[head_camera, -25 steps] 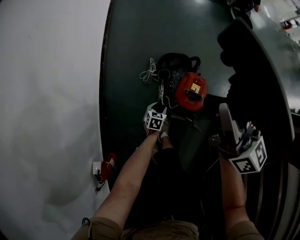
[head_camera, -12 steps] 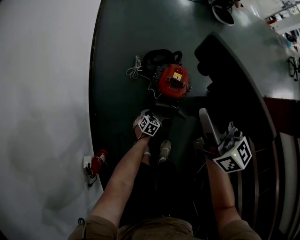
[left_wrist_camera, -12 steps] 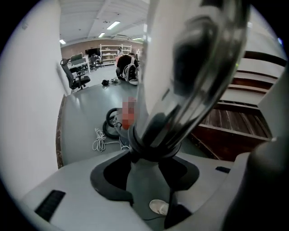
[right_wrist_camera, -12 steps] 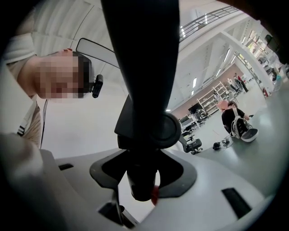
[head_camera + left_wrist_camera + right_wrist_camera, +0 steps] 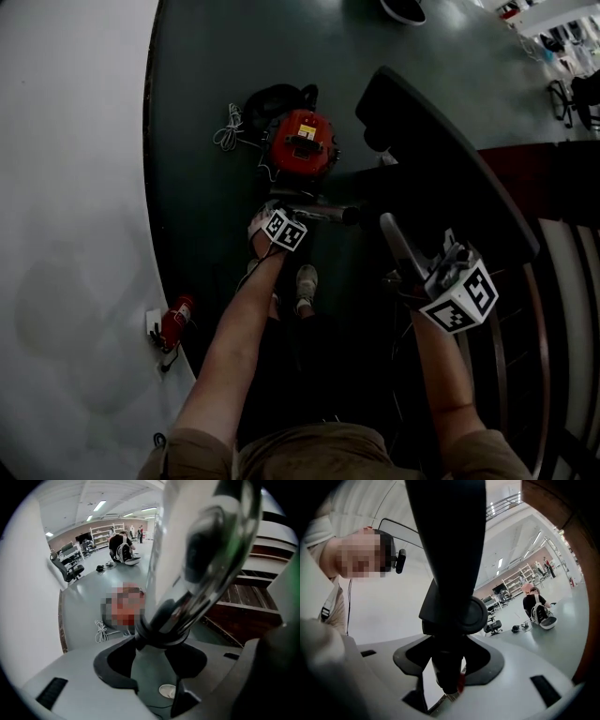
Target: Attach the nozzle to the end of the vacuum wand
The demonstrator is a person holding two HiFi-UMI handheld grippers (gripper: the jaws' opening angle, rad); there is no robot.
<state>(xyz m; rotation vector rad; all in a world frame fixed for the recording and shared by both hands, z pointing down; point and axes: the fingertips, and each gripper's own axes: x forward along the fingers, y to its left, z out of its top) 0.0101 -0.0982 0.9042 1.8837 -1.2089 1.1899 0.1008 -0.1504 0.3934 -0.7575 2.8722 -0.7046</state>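
In the head view my left gripper [image 5: 292, 216] is shut on a chrome vacuum wand [image 5: 326, 214] that lies level, its free end pointing right. The left gripper view shows that shiny wand [image 5: 201, 559] rising from between the jaws of the left gripper [image 5: 157, 641]. My right gripper [image 5: 405, 255] is shut on the neck of a large black nozzle [image 5: 441, 173], which spreads up and to the right. In the right gripper view the black nozzle [image 5: 450, 564] with its round pivot stands in the right gripper [image 5: 447, 667]. A gap separates the wand's end from the nozzle.
A red canister vacuum [image 5: 300, 145] sits on the dark floor [image 5: 206, 197] with a white cord [image 5: 228, 127] beside it. A white wall [image 5: 66, 234] runs down the left, with a red plug [image 5: 172, 322] at its foot. Wooden slats [image 5: 562, 291] are at the right. My shoe [image 5: 307, 281] is below the wand.
The left gripper has swung the wand from pointing at the vacuum to lying level, pointing right. The right gripper with the nozzle has shifted left, nearer the wand. The vacuum has slid up-left in view.
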